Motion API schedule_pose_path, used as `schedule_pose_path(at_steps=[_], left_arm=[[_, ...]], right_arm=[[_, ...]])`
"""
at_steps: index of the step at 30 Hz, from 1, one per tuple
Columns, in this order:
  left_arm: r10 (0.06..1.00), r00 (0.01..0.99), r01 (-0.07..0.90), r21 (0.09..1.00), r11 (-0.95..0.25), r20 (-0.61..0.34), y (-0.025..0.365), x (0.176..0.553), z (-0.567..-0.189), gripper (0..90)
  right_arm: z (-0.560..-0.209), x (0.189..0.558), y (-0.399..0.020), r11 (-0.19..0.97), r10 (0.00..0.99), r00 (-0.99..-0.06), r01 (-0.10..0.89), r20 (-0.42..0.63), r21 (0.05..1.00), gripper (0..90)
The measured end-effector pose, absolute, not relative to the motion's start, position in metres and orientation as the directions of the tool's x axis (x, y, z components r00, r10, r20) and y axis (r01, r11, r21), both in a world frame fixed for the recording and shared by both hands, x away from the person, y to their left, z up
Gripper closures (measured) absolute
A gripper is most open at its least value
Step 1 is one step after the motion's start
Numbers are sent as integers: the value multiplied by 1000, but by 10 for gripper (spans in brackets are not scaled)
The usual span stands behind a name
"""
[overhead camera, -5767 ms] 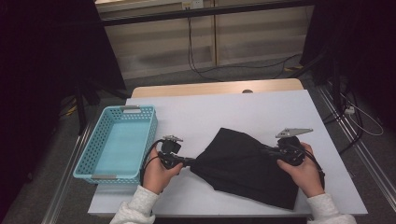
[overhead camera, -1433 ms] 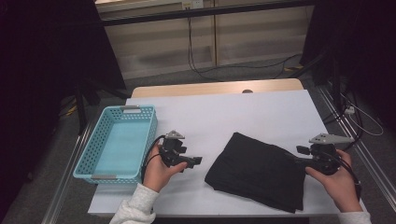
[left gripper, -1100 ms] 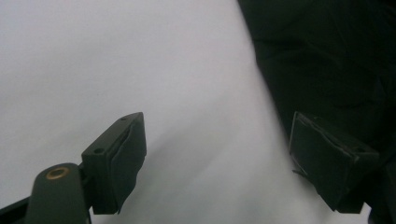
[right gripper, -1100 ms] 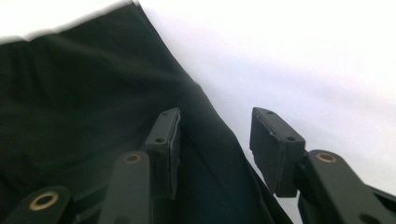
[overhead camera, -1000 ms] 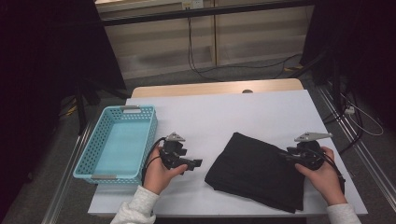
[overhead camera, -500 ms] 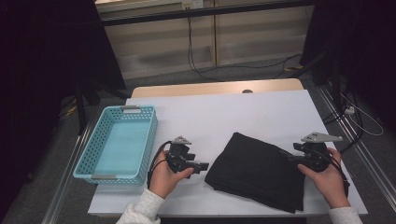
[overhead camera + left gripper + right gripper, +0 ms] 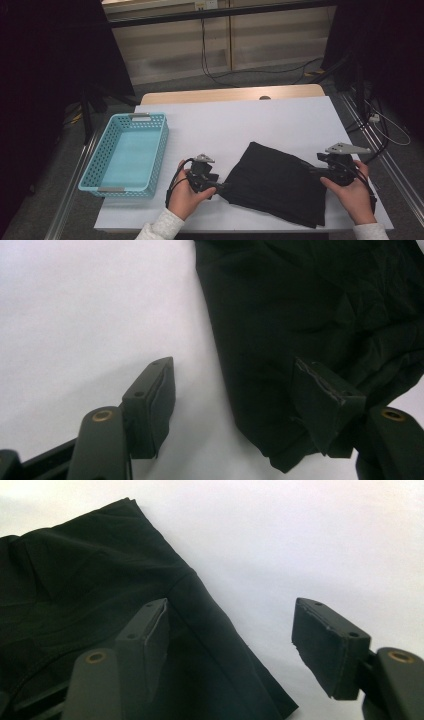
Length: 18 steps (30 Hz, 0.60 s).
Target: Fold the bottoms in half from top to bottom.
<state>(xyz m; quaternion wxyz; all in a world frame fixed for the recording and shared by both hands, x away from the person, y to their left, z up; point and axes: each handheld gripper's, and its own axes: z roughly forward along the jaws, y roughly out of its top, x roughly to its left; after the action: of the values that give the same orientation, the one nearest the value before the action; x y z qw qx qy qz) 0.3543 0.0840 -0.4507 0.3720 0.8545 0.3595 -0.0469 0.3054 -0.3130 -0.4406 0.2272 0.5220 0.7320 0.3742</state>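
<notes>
Black cloth, folded flat, is laid on the white tabletop toward the near right corner, its near edge close to the tabletop's near edge. Some wrinkles are seen in the left gripper view.

Left gripper is held at the cloth's left corner, near the tabletop's near edge. In the left gripper view the jaws are spread, one pad over bare tabletop, the other over the cloth's edge; the cloth's edge is seen between them, and no pinch is seen. These jaws have just been closing somewhat.

Right gripper is held at the cloth's right edge, by the tabletop's right edge. In the right gripper view the jaws are spread, one pad over the cloth, the other over bare tabletop, with the cloth's hem running between them; nothing is pinched. These jaws have just been opening.

Each gripper is carried by a hand, left hand, right hand, both entering from the near edge.

Turquoise basket is set along the tabletop's left edge, well apart from the cloth, nothing seen in it.
</notes>
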Motion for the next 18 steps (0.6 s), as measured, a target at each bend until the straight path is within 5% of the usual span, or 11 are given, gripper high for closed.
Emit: schedule_pose_path(at_steps=[5, 18], left_arm=[[571, 737, 655, 591, -471, -361, 80, 347, -450, 408], [582, 734, 659, 574, -486, -350, 71, 335, -452, 729]], right_arm=[[-441, 304, -312, 177, 933, -356, 592, 58, 786, 306], [-441, 304, -310, 185, 931, -361, 591, 53, 785, 303]])
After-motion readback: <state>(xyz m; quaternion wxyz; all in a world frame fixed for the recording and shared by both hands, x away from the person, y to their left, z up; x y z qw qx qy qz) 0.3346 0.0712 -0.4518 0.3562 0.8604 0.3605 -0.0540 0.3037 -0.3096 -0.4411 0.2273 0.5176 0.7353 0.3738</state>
